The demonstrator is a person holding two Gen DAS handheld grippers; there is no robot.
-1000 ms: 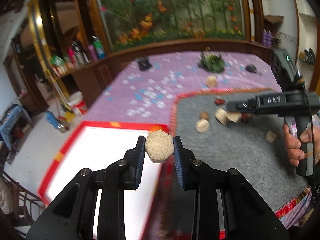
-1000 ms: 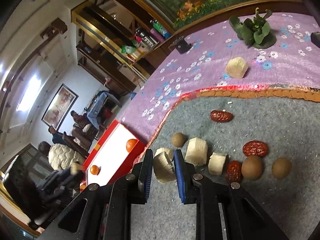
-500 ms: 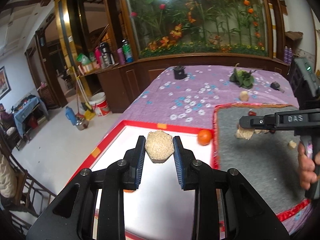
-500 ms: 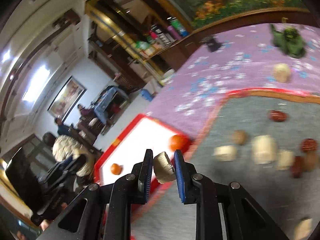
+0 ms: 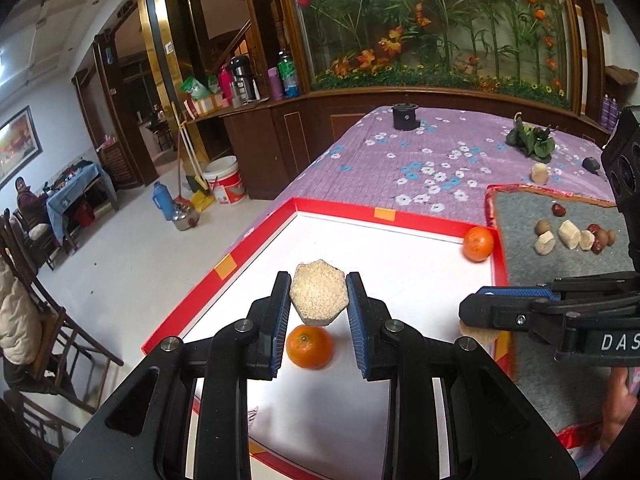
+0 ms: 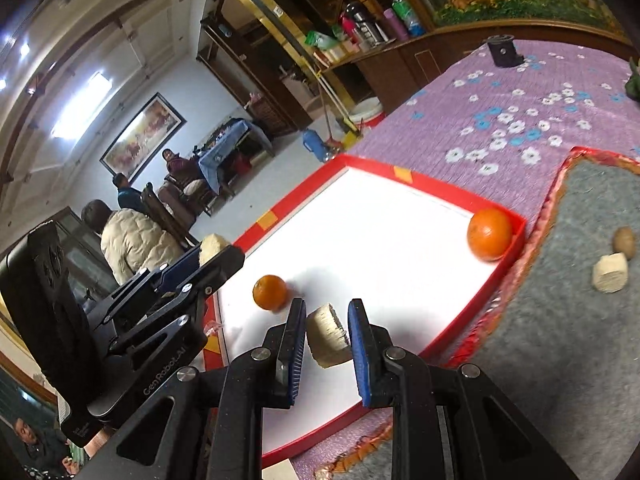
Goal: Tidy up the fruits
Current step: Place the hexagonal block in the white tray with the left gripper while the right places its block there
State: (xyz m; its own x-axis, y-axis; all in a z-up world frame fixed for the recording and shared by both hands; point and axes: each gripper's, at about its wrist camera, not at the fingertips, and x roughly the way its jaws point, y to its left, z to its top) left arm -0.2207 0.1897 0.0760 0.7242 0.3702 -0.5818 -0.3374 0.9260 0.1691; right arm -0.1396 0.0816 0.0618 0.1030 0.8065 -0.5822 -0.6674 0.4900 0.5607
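Worktop (image 5: 404,172): covered with a purple flowered cloth; it stretched ahead of both tools.
Tray (image 5: 332,208): white floor, red rim, directly below and ahead of both tools.
Grey mat (image 5: 560,264): red-edged, lay just right of the tray, under the rear of the right tool.
Left tool (image 5: 318,300): clamped on a pale hexagonal cut piece (image 5: 317,298); piece was held above the tray floor, flat face toward the camera.
Right tool (image 6: 326,340): clamped on a pale fibrous chunk (image 6: 326,340); chunk was held over the near part of the tray, to the right of the left tool.
Near orange (image 5: 309,346): sat on the tray floor just under the left tool's piece, between its fingers as viewed.
Far orange (image 5: 478,243): rested in the tray's far right corner, against the rim, ahead and right of the left tool.
Loose pieces (image 5: 568,236): pale chunks, red dates and small brown round fruits clustered on the grey mat, ahead of the right tool.
Single pale chunk (image 5: 539,173): lay on the purple cloth beyond the mat, well ahead of both tools.
Green leafy item (image 5: 530,142): at the worktop's far end.
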